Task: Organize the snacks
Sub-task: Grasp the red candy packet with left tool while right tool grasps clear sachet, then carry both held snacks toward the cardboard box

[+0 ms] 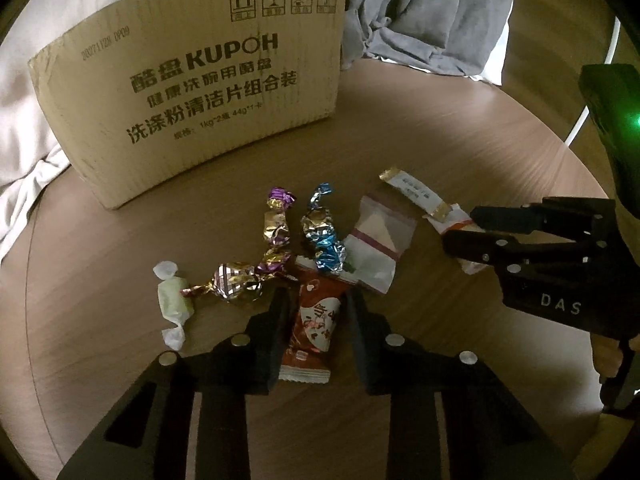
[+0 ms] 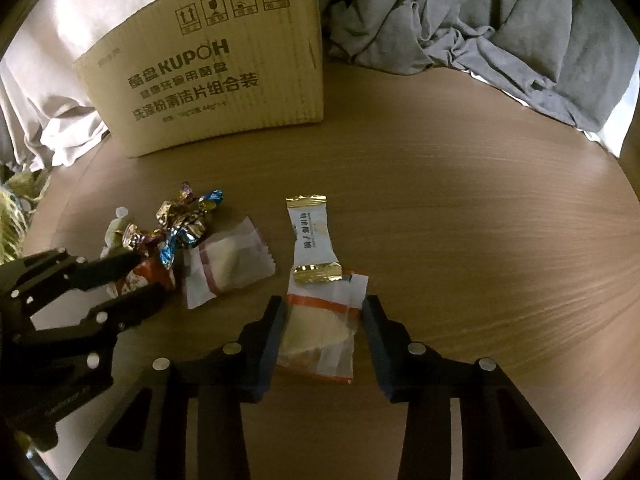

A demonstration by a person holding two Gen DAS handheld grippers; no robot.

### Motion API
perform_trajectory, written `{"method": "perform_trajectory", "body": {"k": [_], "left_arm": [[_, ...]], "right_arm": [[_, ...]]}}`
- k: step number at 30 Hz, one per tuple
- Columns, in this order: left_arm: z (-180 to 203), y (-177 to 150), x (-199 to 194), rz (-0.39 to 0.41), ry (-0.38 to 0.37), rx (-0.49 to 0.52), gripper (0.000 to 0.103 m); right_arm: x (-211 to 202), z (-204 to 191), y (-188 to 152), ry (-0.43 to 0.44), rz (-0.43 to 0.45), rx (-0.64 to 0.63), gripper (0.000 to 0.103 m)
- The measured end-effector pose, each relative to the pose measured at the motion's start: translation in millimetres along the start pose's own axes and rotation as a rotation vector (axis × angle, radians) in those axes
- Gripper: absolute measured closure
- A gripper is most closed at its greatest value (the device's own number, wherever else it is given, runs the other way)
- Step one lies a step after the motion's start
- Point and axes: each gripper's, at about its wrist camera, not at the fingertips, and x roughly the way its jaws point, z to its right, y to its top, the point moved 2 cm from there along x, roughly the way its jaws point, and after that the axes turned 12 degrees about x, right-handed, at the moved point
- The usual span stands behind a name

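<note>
Several snacks lie on a round wooden table (image 1: 460, 128) in front of a cardboard box (image 1: 192, 92). My left gripper (image 1: 316, 300) is open, its fingers on either side of a red snack packet (image 1: 314, 328). My right gripper (image 2: 325, 306) is open around a white packet with an orange stripe (image 2: 320, 336); it shows in the left wrist view (image 1: 460, 226) over that packet (image 1: 450, 222). A white and gold stick packet (image 2: 310, 236) lies just beyond. Foil candies (image 1: 276, 220) (image 1: 322, 232), a pale green candy (image 1: 172, 304) and a white packet with a dark red stripe (image 1: 374, 248) lie between.
Grey cloth (image 2: 480, 28) is piled behind the table at the right. Pale bedding (image 1: 24, 128) lies behind and left of the box. The box (image 2: 212, 84) stands at the table's far left edge. A white cable (image 1: 612, 52) runs at the far right.
</note>
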Motion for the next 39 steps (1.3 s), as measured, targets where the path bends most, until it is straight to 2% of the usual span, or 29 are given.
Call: {"method": "perform_trajectory", "body": {"k": [2,11,16,31,39], "left_arm": [[1.8,0.0,0.3,0.000,0.004,0.001,0.079],[15.1,-5.9,-16.3,0.013,-0.007,-0.032,0.079],[22.6,-6.2,-35.6,0.053,-0.011,-0.062,0.079],[22.1,9.0,-102.6,0.201,0.049,-0.132,0.079],[16.2,23.3,-133.1,0.270,0.097,-0.124,0.079]], "right_arm": [[-1.4,1.1,-1.3,0.010,-0.001,0.004,0.066],[-16.7,-3.5,-12.4,0.065,-0.023,0.025,0.067],[-34.9,-8.6,-20.2,0.112,-0.019,0.026,0.067],[-94.8,-25.3,-11.4,0.192,0.109,0.000,0.067],[-125.5,-35.5,2.8,0.211,0.219,-0.033,0.067]]}}
